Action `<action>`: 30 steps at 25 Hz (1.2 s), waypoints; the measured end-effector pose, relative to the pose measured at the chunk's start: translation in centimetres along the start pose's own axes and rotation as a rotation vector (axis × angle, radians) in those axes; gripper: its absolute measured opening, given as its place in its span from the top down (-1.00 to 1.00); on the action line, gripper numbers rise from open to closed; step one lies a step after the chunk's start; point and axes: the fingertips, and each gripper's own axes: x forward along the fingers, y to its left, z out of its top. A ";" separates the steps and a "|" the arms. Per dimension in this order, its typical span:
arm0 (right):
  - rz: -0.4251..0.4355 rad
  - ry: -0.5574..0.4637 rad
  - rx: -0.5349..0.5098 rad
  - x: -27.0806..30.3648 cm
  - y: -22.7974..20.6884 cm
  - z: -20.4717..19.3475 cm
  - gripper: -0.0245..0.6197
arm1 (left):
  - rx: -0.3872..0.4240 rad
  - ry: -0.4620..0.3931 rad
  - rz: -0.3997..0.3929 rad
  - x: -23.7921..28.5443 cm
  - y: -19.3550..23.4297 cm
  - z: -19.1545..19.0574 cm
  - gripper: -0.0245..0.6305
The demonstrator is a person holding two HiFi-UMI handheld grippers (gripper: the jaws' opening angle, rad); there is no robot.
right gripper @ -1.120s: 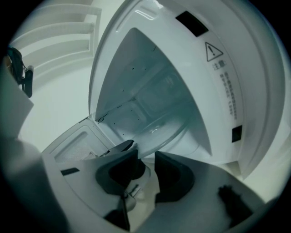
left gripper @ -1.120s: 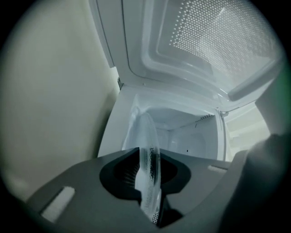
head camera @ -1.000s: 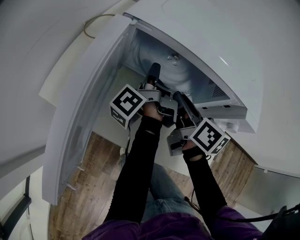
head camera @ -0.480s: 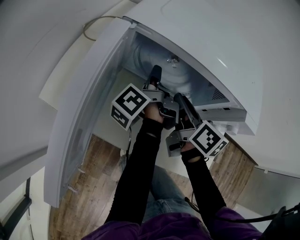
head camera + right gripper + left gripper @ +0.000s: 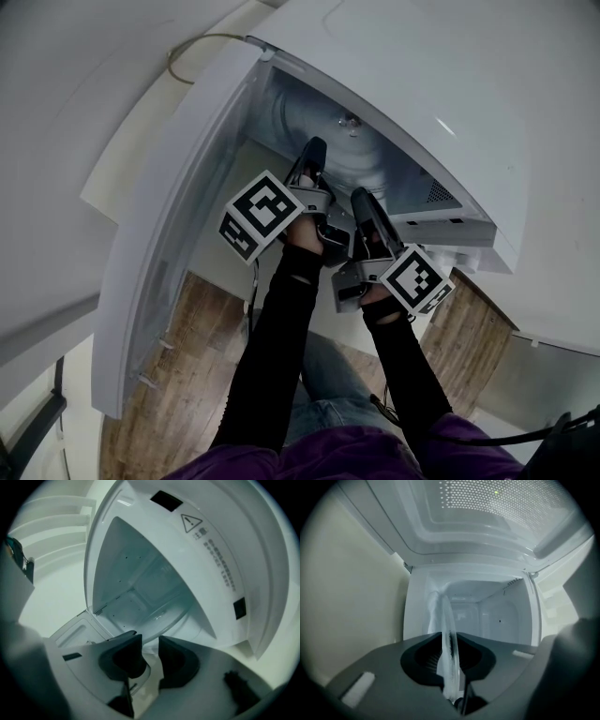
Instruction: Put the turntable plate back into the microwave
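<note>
The clear glass turntable plate (image 5: 361, 155) stands tilted in the mouth of the open microwave (image 5: 441, 112). My left gripper (image 5: 313, 155) is shut on its rim. In the left gripper view the plate (image 5: 449, 634) runs edge-on between the pads, and the left gripper (image 5: 450, 657) has just been closing on it. My right gripper (image 5: 364, 202) sits beside the left one, to its right. In the right gripper view the right gripper (image 5: 150, 656) shows a gap between its pads. The plate (image 5: 161, 616) has its rim lying in that gap and reaches into the cavity.
The microwave door (image 5: 178, 216) hangs open at the left, its perforated window (image 5: 501, 503) close above the left gripper. The white cavity (image 5: 487, 616) lies straight ahead. The door frame with a warning label (image 5: 211, 541) is at the right. Wood floor (image 5: 187, 375) lies below.
The left gripper has rolled a little, so its marker cube shows a different tilt. Both hands stay at the microwave's mouth with the plate.
</note>
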 end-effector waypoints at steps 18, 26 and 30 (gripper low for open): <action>-0.032 -0.002 0.021 0.4 -1.3 0.5 0.57 | 0.072 0.039 0.081 -2.1 0.6 -0.6 0.73; -0.053 0.000 0.029 0.5 -1.7 0.2 0.57 | 0.097 0.017 0.097 -3.4 0.6 -0.9 0.79; -0.063 -0.002 0.024 0.7 -1.9 0.3 0.57 | 0.103 0.025 0.101 -3.5 0.7 -1.0 0.81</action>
